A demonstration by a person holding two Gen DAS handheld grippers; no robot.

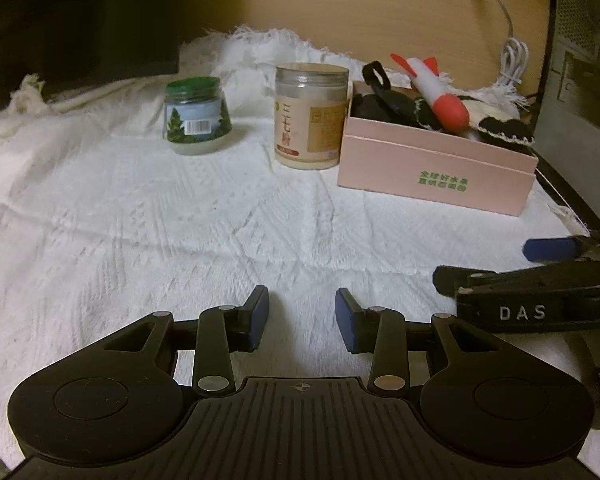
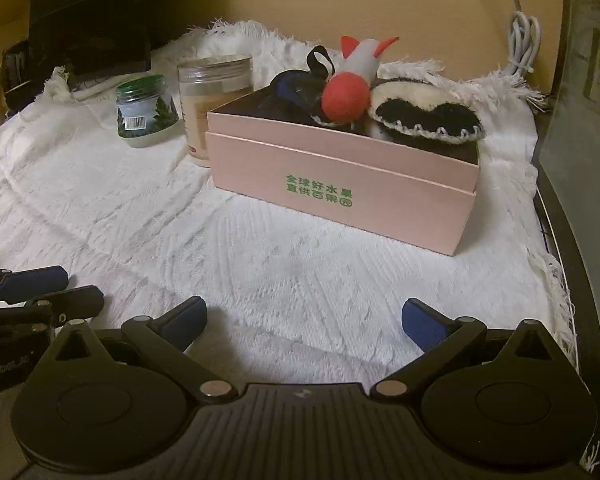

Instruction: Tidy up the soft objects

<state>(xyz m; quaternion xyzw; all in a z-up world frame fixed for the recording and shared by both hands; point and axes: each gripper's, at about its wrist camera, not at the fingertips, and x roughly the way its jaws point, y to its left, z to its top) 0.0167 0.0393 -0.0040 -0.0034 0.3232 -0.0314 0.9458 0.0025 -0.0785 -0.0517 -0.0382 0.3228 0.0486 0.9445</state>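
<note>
A pink cardboard box [image 1: 436,168] [image 2: 340,184] stands on the white cloth at the right. Soft toys lie in it: a white rocket with a red nose [image 1: 434,88] [image 2: 350,80], a black and white plush with stitched edge [image 2: 424,114] [image 1: 500,124], and a dark item with a black strap [image 2: 296,88] [image 1: 380,96]. My left gripper [image 1: 302,318] is open and empty over the cloth. My right gripper [image 2: 304,320] is open wide and empty in front of the box; its fingers [image 1: 552,250] show at the right in the left wrist view.
A green-lidded jar [image 1: 196,116] [image 2: 146,112] and a taller beige jar [image 1: 310,116] [image 2: 216,100] stand left of the box. The white textured cloth [image 1: 140,220] [image 2: 300,264] covers the table. A white cable [image 1: 512,60] lies behind. A dark case [image 2: 580,120] borders the right.
</note>
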